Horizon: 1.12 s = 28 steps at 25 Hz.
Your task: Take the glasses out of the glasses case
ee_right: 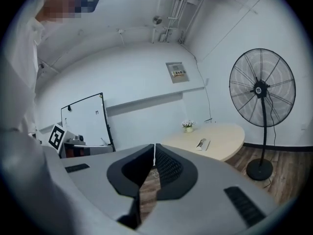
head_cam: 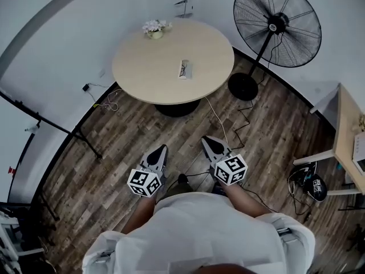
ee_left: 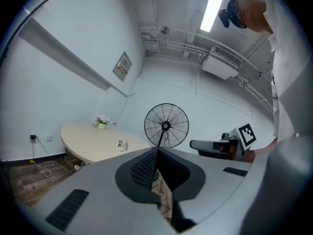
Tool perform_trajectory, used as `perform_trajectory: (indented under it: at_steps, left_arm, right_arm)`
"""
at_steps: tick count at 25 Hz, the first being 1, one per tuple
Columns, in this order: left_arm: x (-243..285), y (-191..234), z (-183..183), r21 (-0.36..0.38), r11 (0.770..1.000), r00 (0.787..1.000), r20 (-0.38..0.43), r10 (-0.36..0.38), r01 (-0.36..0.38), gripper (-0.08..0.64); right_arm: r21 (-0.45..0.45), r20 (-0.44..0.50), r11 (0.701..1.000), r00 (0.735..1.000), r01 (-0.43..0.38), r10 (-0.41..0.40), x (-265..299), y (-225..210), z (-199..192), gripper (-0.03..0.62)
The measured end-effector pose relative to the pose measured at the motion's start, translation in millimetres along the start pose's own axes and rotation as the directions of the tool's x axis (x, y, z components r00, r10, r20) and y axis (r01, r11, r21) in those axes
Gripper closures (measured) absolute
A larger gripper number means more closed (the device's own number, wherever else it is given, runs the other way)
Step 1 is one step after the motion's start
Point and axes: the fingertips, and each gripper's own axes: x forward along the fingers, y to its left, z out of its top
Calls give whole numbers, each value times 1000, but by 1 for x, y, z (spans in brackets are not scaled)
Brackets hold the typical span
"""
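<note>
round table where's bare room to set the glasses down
Most of the round table is bare: the left half, between the flower pot and the near rim, and the right side beyond the glasses case. Only the far rim by that pot is taken.

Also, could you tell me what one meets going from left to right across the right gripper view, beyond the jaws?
white board → flowers → glasses case → standing fan
</note>
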Motion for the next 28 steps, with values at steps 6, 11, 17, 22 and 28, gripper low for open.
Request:
perform_trajectory:
  at_steps: [6,11,17,22,28]
  left_arm:
    - [52,44,28,33,999,1000,9,-24,24,548]
    - [93,78,34,-1,1000,1000,-1,-18,18,548]
    - [147,100,40,1,1000,1000,-18,-26,26,548]
    - [204,123,39,9,1000,999,-44,9,-9,548]
    - [291,156,45,-1,998,995,-68,68,-68,548]
  right_arm:
    - [-74,33,995,997,71,-68,49,-39,31,566]
    - [-73,44,992,994,102,-99,77,-65,47,566]
    - [-70,42,991,993,116,-114,106,-112,56,566]
    - [-53,67,993,993,102,-98,143,-171,64,566]
    - [-67,75,997,997,27,-22,213,-247,87,566]
